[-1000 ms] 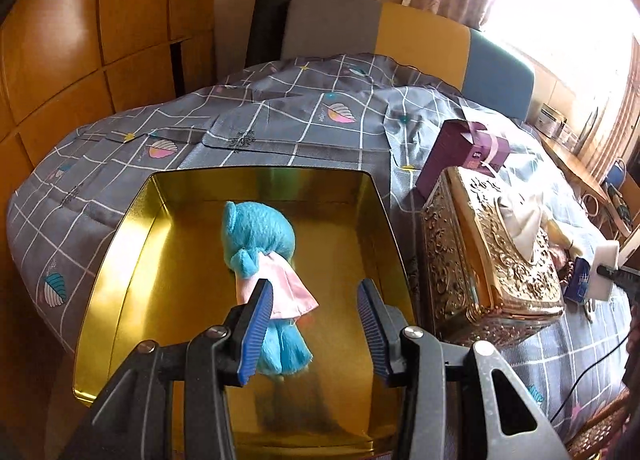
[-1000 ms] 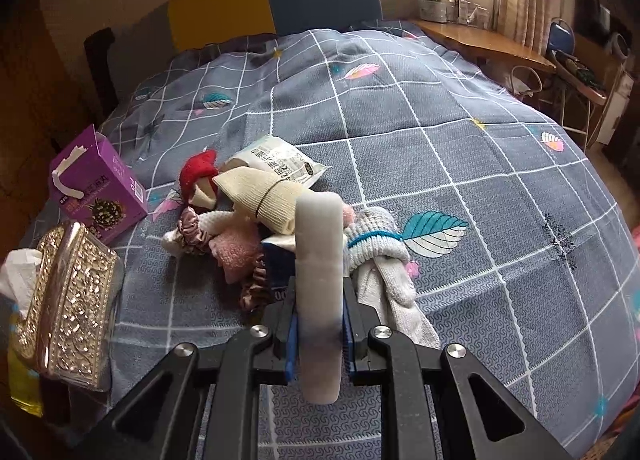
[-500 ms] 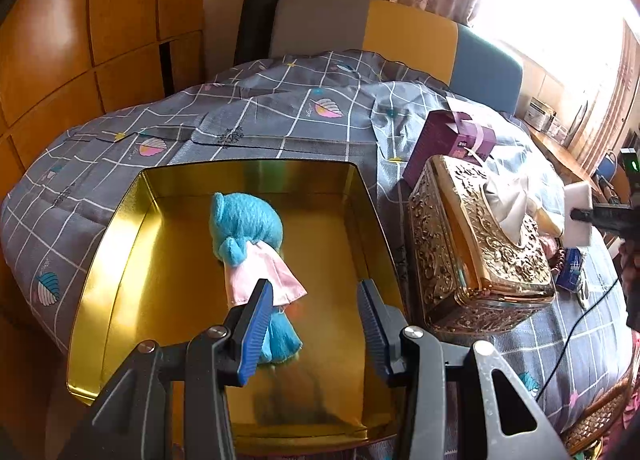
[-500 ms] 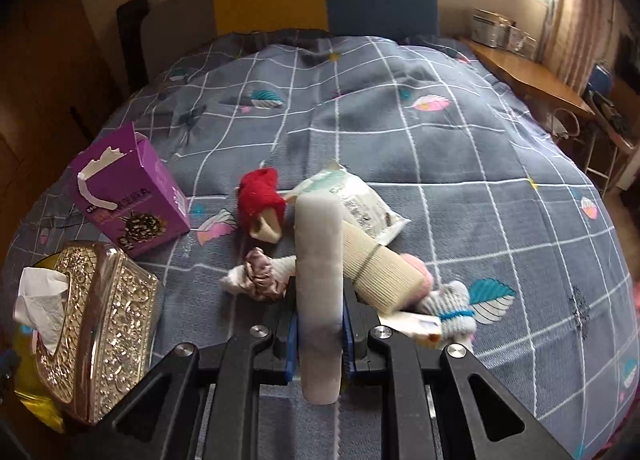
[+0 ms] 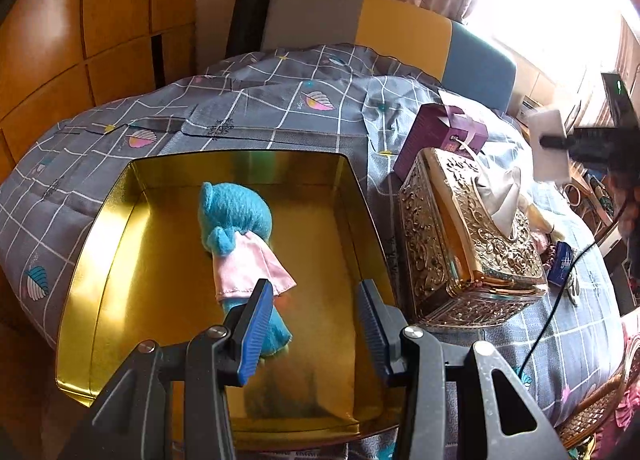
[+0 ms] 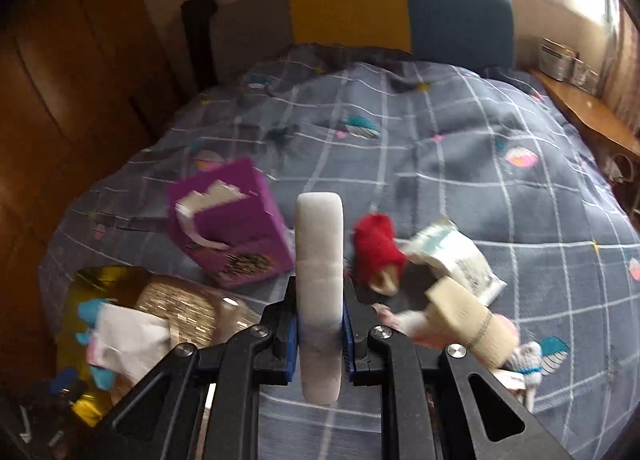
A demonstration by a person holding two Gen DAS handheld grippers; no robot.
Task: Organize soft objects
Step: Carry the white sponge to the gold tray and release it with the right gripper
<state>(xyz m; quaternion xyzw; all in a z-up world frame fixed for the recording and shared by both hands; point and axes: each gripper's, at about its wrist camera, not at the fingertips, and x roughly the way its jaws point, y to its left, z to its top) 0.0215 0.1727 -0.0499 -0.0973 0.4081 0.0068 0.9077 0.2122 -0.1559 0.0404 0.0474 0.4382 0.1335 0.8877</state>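
Note:
A gold tin tray (image 5: 100, 220) lies on the bed and holds a blue plush doll in a pink dress (image 5: 240, 232). My left gripper (image 5: 314, 324) is open and empty above the tray's near end, beside the doll's legs. My right gripper (image 6: 320, 344) is shut on a white sponge pad (image 6: 319, 260) and holds it upright in the air; the right gripper (image 5: 560, 140) and the pad (image 5: 550, 148) also show in the left wrist view, above the tissue box. Soft items lie on the quilt: a red sock (image 6: 376, 248), a beige roll (image 6: 468, 320), a white sock (image 6: 524, 360).
An ornate gold tissue box (image 5: 468, 236) stands right of the tray, with a purple carton (image 5: 440, 136) behind it. A white packet (image 6: 456, 256) lies by the soft items. A black cable (image 5: 552, 300) crosses the quilt. A padded headboard (image 6: 360, 12) and a wooden wardrobe (image 5: 60, 40) bound the bed.
My right gripper has swung left and up with the white pad, from over the soft pile toward the tissue box and tray. The left gripper has drifted slightly and stays open.

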